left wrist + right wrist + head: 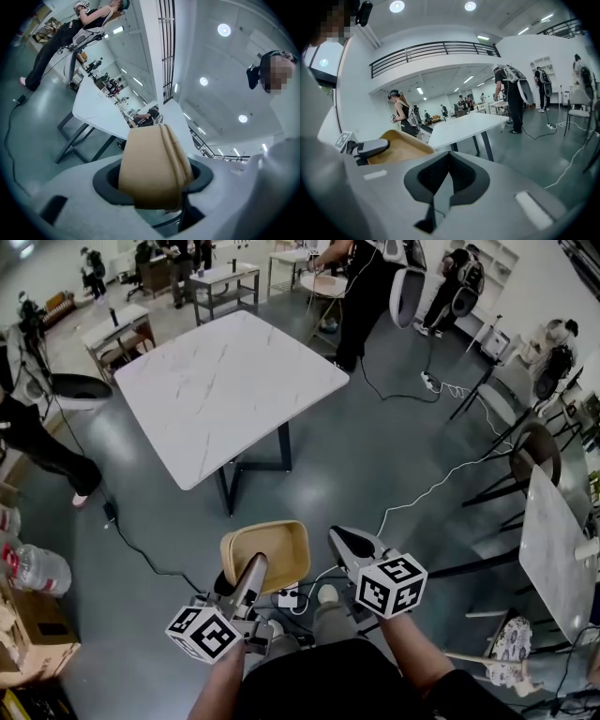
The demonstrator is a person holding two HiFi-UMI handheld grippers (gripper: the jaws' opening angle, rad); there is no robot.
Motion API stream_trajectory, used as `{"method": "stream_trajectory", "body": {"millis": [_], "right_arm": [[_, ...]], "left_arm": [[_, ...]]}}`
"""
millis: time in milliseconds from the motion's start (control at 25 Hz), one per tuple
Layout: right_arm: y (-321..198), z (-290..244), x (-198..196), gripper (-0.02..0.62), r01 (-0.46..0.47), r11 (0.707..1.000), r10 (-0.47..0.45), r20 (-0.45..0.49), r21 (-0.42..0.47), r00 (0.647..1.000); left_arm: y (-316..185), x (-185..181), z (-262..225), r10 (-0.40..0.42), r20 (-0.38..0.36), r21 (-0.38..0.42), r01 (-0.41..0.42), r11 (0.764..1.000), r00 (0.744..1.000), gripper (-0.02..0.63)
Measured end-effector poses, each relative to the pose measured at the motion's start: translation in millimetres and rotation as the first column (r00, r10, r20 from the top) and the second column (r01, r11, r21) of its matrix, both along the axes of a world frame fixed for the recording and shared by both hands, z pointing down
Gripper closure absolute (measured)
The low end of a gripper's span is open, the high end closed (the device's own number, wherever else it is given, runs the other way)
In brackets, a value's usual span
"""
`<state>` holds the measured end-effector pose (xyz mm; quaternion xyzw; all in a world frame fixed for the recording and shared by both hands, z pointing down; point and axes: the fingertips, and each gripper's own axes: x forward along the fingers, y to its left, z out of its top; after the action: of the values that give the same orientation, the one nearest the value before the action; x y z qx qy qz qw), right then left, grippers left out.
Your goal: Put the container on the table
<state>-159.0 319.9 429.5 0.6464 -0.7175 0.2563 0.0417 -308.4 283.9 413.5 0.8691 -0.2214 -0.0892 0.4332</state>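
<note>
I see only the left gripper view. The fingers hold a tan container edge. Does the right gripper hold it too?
Observer: No. The right gripper is beside the container, apart from it, fingers together.
Operator: Is the container above the table?
Observer: Not yet. The white table lies ahead; the container hangs over the floor.
Operator: Anything inside it?
Observer: No, it looks empty, open side up.

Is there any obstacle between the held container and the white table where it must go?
Nothing visible does. The left gripper holds the container above the floor, and the white table lies ahead with only open floor between.
</note>
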Motion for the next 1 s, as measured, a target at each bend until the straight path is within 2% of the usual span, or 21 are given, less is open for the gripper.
{"method": "stream_trajectory", "body": {"millis": [280,600,800,1000], "right_arm": [[-45.1,-4.1,27.7,0.594,0.039,0.998,-0.041,0.025,0.053,0.999],[-79.7,-8.1,102.8,0.595,0.086,0.994,-0.088,0.025,0.062,0.996],[-94.2,-0.8,144.5,0.594,0.114,0.992,-0.115,0.031,0.05,0.993],[-101.6,4.6,193.0,0.594,0.125,0.991,-0.127,0.035,0.049,0.991]], "left_arm": [[-38.6,31.3,-9.1,-0.051,0.001,0.025,0.051,0.998,0.999,0.365],[-73.0,106.8,-20.1,-0.099,-0.014,0.041,0.1,0.994,0.995,0.365],[-87.9,153.8,-14.0,-0.113,-0.003,0.03,0.113,0.993,0.994,0.365],[-98.6,200.0,-9.6,-0.143,-0.027,0.011,0.144,0.99,0.989,0.365]]}}
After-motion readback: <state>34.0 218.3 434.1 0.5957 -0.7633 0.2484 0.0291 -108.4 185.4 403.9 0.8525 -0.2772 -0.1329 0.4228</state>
